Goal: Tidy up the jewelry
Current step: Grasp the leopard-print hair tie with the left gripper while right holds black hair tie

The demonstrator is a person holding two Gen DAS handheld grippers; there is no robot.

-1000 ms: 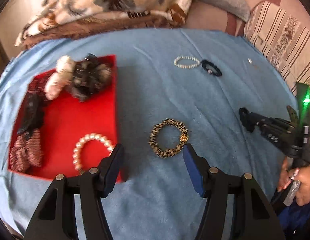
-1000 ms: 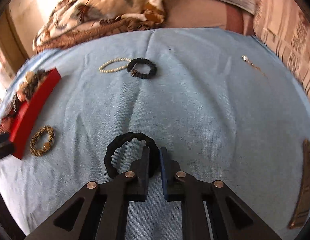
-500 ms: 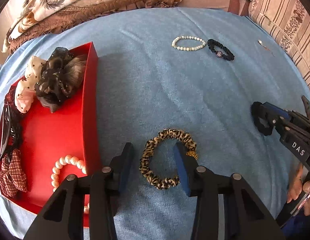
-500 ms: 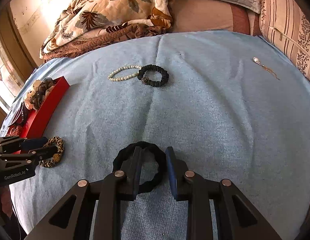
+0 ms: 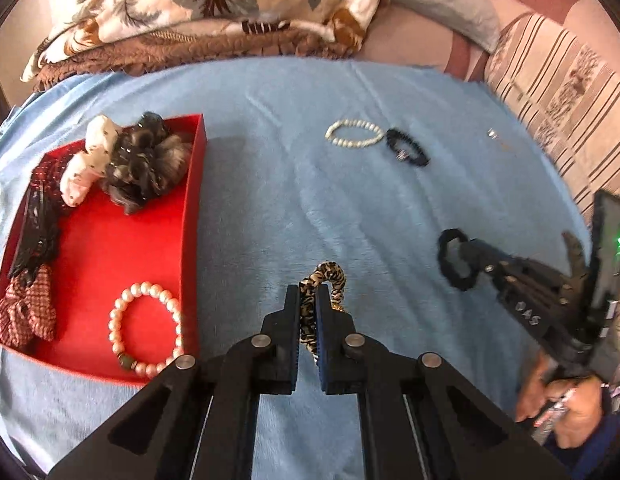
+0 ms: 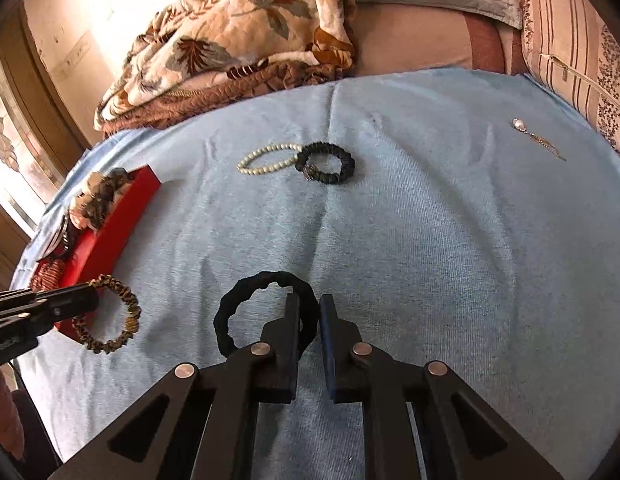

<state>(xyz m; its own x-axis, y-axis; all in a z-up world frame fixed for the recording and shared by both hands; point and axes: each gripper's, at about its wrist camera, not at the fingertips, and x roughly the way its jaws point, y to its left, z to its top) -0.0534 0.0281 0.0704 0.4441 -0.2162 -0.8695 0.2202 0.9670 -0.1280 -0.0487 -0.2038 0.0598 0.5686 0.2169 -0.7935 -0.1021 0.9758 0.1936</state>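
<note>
My left gripper (image 5: pixel 308 300) is shut on a leopard-print scrunchie (image 5: pixel 330 276) and holds it edge-on above the blue cloth, right of the red tray (image 5: pixel 192 216). The scrunchie also shows in the right wrist view (image 6: pixel 128 312), hanging from the left gripper (image 6: pixel 95 300). My right gripper (image 6: pixel 309 312) is shut on a plain black scrunchie (image 6: pixel 246 292), held just above the cloth; it shows in the left wrist view (image 5: pixel 450 258) too. The tray holds a pink pearl bracelet (image 5: pixel 144 328) and several hair ties.
A white bead bracelet (image 6: pixel 266 158) and a black bead bracelet (image 6: pixel 326 162) lie together at the far middle of the cloth. A pearl drop earring (image 6: pixel 520 125) lies at the far right. A folded leaf-print blanket (image 6: pixel 238 40) and pillows border the back.
My left gripper has closed on the leopard scrunchie and lifted it off the cloth. My right gripper has closed again on the black scrunchie.
</note>
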